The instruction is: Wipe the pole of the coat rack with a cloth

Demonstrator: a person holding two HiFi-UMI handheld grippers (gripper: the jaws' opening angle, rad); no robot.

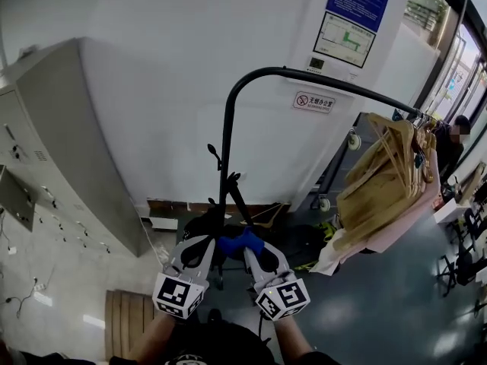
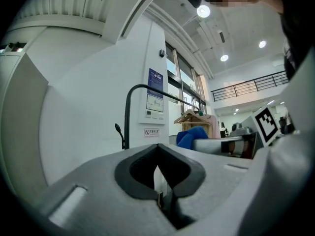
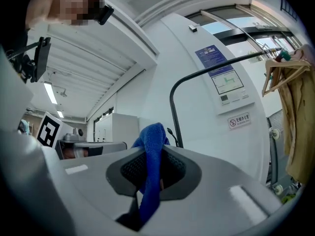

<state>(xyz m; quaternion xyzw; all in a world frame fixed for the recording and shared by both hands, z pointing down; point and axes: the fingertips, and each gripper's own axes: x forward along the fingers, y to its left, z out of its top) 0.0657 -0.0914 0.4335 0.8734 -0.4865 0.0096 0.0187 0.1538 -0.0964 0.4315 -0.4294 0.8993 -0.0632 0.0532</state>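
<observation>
The coat rack's black pole rises from the floor and bends right into a long bar. It also stands ahead in the left gripper view as the pole and in the right gripper view as the pole. My right gripper is shut on a blue cloth, just in front of the pole's lower part. The cloth hangs pinched between the right gripper's jaws. My left gripper sits close beside it, jaws shut on nothing. The cloth shows to its right.
A grey metal cabinet stands at the left against the white wall. Coats on hangers crowd the bar's right end. A wooden pallet lies at the lower left, dark bags by the pole's base. A person is far right.
</observation>
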